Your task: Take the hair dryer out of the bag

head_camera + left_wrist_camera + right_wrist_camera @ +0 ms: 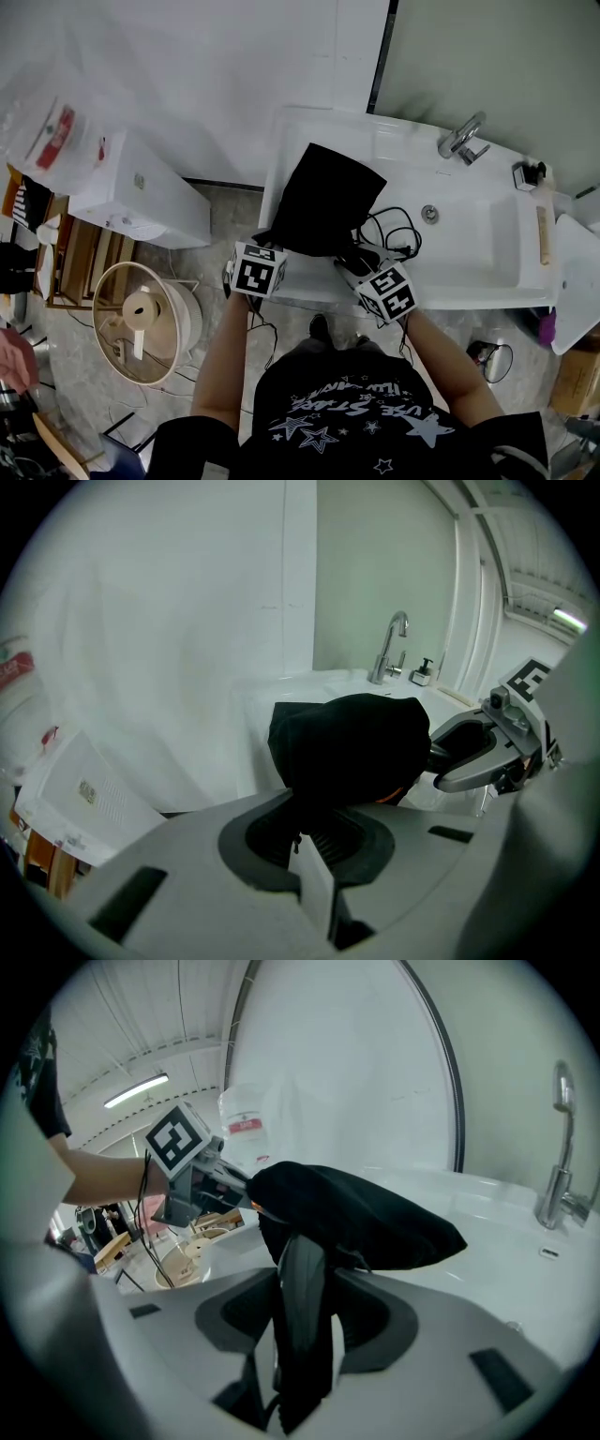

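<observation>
At the near edge of the sink (487,281), the left gripper (314,855) has its jaws pinched together on a fold of the black bag (323,202). Just beside it, the right gripper (361,269) is clamped on the dark handle of the hair dryer (302,1335), whose upper end is still inside the bag's mouth. The bag lies on the sink's left end, reaching toward the far edge. A black cord (401,230) is looped beside it. The faucet (461,138) stands at the far edge.

Head cam steeply down over sink (469,253), L/R gripper views close-up, facing across black bag (323,197), shared by all
</observation>
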Demonstrator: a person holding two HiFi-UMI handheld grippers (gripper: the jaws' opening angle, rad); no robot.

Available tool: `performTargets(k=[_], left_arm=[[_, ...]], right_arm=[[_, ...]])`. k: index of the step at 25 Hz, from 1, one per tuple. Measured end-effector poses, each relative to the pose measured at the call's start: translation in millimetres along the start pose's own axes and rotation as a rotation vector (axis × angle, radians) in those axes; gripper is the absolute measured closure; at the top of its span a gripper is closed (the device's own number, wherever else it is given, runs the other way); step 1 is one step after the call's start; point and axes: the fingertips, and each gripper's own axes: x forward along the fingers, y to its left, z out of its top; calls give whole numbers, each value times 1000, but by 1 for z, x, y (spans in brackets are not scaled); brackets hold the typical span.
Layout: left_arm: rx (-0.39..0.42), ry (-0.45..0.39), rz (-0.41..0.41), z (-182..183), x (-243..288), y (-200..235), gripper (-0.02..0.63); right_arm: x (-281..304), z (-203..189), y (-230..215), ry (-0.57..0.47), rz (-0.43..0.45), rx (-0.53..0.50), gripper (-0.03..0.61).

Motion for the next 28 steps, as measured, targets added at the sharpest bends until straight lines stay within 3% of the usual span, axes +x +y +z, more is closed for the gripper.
performTargets(k=[12, 17, 28], left_arm=[[-31, -5, 19, -8, -21, -14, 584], [-24, -8, 32, -11, -23, -17, 584], [-37, 15, 55, -28, -25, -27, 577]], right_arm=[[-23, -24, 21, 64, 118, -170, 385], [-35, -29, 41, 73, 182, -184, 385], [-65, -40, 64, 63, 239, -220, 385]])
